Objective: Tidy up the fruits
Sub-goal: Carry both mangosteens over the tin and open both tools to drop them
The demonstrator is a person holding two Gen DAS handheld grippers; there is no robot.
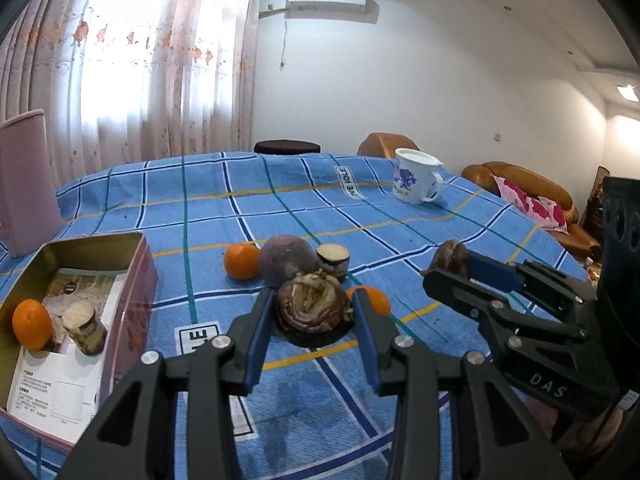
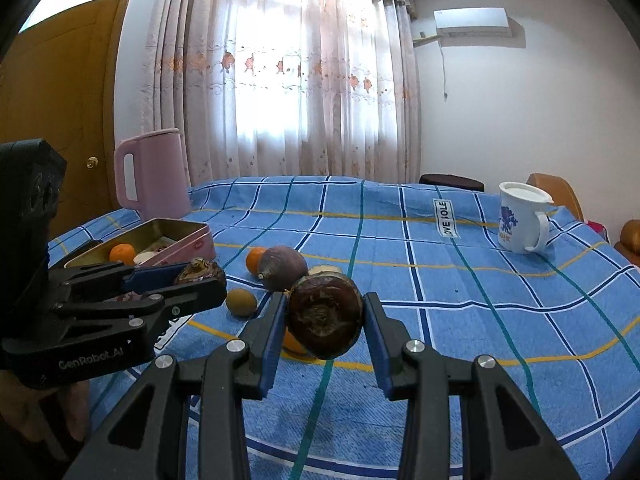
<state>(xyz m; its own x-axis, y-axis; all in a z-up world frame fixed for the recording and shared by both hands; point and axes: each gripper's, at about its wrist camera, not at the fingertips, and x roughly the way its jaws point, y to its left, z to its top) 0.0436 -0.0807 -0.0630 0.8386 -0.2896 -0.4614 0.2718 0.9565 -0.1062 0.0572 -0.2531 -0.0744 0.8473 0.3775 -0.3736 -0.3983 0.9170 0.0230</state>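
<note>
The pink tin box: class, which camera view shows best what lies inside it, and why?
The left wrist view. It looks down into the open pink tin box, showing an orange, a cut root piece and a printed sheet. In the right wrist view the box is seen low and side-on, partly hidden by the left gripper.

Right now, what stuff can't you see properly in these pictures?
- Tin box: left wrist view, its near end is cut off by the left tool.
- Orange: right wrist view, mostly hidden behind the brown bulb held in the right tool.
- Printed card inside the box: writing too small to read.
- Mug: its contents can't be seen.
</note>
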